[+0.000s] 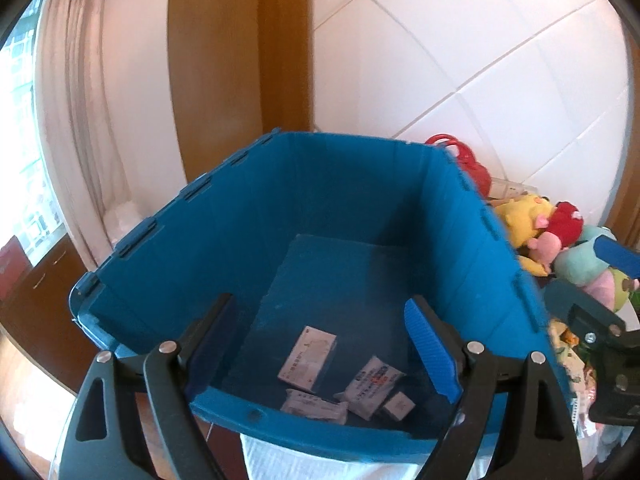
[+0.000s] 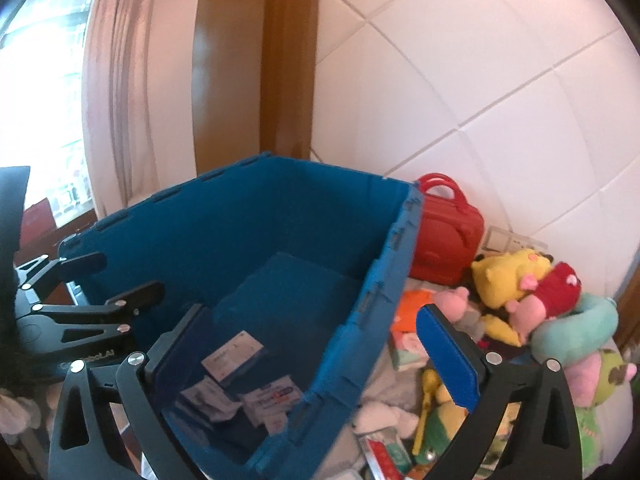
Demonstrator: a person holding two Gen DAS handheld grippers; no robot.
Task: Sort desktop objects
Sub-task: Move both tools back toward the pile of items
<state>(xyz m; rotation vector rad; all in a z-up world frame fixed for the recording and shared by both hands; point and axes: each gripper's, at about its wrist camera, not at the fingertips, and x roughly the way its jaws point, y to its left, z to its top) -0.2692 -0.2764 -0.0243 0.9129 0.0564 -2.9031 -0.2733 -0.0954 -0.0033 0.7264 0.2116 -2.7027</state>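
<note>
Both grippers, left [image 1: 334, 344] and right [image 2: 312, 354], are held wide and empty; unsorted toys [image 2: 520, 280] are nearer the right, beyond the crate [image 2: 384, 264].

I count one blue crate [image 1: 328, 200] with four small white packets [image 1: 307, 354] lying on its floor, though blur may hide a fifth. Beside it I see one red case [image 2: 446, 236]. In the toy heap I make out one yellow plush [image 2: 508, 276], one red plush [image 2: 558, 286] and one teal plush [image 2: 576, 328].
</note>
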